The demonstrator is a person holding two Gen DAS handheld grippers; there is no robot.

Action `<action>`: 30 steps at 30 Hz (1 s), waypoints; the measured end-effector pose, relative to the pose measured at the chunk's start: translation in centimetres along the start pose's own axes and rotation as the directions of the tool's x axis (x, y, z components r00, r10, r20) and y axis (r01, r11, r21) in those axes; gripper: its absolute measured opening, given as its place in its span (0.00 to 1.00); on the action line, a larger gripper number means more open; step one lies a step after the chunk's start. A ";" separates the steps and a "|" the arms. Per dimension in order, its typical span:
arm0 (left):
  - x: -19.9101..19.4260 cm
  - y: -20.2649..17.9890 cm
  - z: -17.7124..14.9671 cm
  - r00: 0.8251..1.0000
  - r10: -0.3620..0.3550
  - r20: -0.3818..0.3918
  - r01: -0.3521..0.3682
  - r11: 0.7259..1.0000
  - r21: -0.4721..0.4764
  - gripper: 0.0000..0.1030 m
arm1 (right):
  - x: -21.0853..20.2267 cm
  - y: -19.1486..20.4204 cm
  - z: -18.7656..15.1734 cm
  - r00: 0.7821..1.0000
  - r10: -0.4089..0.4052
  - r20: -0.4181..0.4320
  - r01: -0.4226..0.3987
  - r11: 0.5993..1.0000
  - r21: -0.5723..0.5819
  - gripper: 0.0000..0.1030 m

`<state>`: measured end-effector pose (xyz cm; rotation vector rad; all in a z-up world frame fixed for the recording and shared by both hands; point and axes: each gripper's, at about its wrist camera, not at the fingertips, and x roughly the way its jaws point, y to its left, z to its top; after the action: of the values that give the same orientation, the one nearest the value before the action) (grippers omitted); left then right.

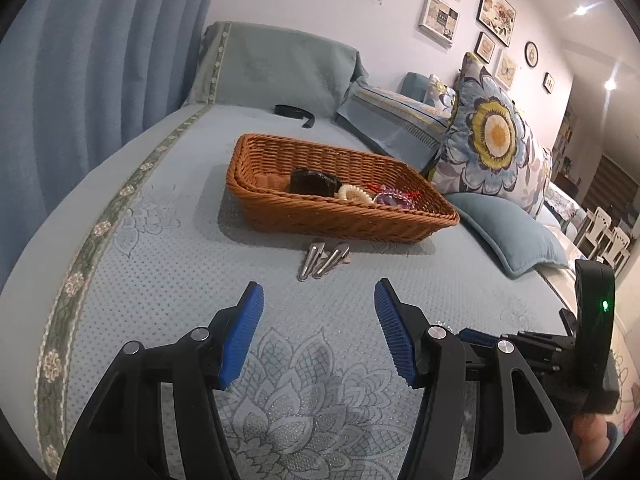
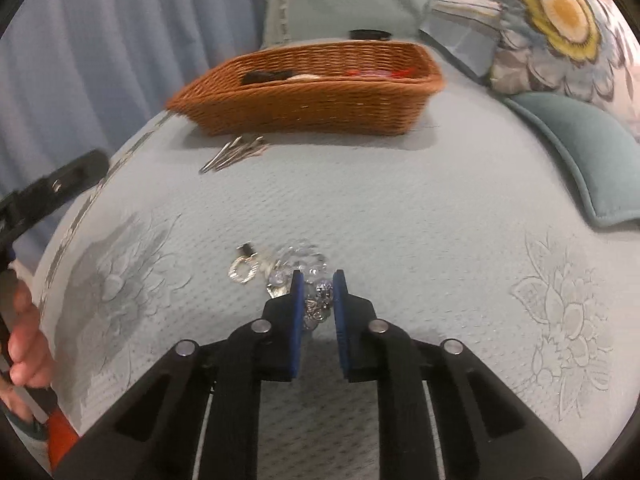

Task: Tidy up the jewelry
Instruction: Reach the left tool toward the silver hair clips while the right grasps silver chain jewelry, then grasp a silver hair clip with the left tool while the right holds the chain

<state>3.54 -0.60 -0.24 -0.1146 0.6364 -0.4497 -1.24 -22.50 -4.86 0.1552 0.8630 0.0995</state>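
Silver and clear-crystal jewellery, a tangled cluster of beads and chain point(image 2: 310, 280), is lying on the pale blue quilted bed cover point(image 2: 400, 220) near its front edge, well short of the brown woven wicker basket point(image 2: 312, 96) standing toward the far side. Closing around the cluster is the right hand-held gripper point(image 2: 316, 280), its blue pads nearly together with the sparkling beads between them; whether the pads are already pressing cannot be told through the blur. Just to the left of the cluster, a small silver ring with a dark clasp point(image 2: 243, 268) is resting on the cover. Hovering open and empty over the embroidered flower is the left hand-held gripper point(image 1: 318, 300), pointing at a bunch of silver metal hair clips point(image 1: 324, 260) lying just in front of the basket's near wall. Inside the basket, a dark faceted piece point(image 1: 314, 182), a cream coiled hair tie point(image 1: 352, 193) and a purple trinket with red cord point(image 1: 386, 198) are already sitting. The cluster is likely light, loose and slippery, prone to draping or snagging; taking it at the densest knot of beads looks safest.
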 end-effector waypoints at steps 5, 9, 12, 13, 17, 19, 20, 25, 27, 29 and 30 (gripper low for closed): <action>0.0 0.0 0.0 1.000 0.002 -0.001 -0.002 1.000 0.001 0.54 | 0.1 -0.8 0.1 1.000 0.007 -0.007 -0.007 1.000 0.018 0.13; 0.1 0.0 0.1 1.000 0.000 -0.007 0.000 1.000 0.002 0.54 | 0.2 -0.7 0.2 1.000 0.023 -0.014 -0.023 1.000 0.004 0.21; 0.4 -0.1 0.0 1.000 0.001 -0.022 0.000 1.000 0.006 0.54 | 0.3 0.4 0.2 1.000 -0.001 -0.016 0.000 0.999 -0.044 0.26; 0.5 -0.2 -0.1 1.000 0.000 -0.025 0.000 1.000 0.007 0.54 | 0.4 0.8 0.1 1.000 -0.017 -0.013 0.017 0.998 -0.061 0.26; 1.0 -0.5 -0.2 0.999 -0.006 -0.043 0.007 1.000 0.017 0.54 | 0.6 1.6 0.1 0.998 -0.057 0.001 0.057 0.993 -0.106 0.12; 1.3 -0.6 -0.3 0.999 -0.013 -0.051 0.014 1.000 0.019 0.54 | 0.7 1.1 0.4 0.999 -0.050 0.009 0.050 0.996 -0.080 0.10; 1.4 -0.7 -0.4 0.998 -0.015 -0.054 0.016 1.000 0.018 0.53 | 0.7 0.7 0.7 0.998 -0.060 0.018 0.061 0.996 -0.064 0.09; 3.1 -0.6 0.3 0.997 -0.027 -0.072 0.028 1.000 0.008 0.51 | 1.5 -1.6 2.6 0.996 -0.081 0.043 0.080 0.997 0.024 0.09; 4.6 -0.5 1.1 0.995 -0.012 -0.095 0.014 1.000 0.021 0.48 | 1.8 -2.1 3.2 0.996 -0.081 0.045 0.079 0.996 0.039 0.09; 6.0 -0.2 1.8 0.994 -0.005 -0.112 0.009 1.000 0.028 0.44 | 2.3 -2.5 3.7 0.997 -0.064 0.037 0.062 0.997 0.050 0.09; 6.8 0.0 2.2 0.993 -0.006 -0.121 0.010 1.000 0.028 0.44 | 2.5 -2.6 3.8 0.998 -0.056 0.034 0.055 0.997 0.053 0.09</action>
<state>9.66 -3.62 -2.20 -0.0632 0.7486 -0.4760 3.35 -25.05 -4.69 0.1809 0.8347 0.0223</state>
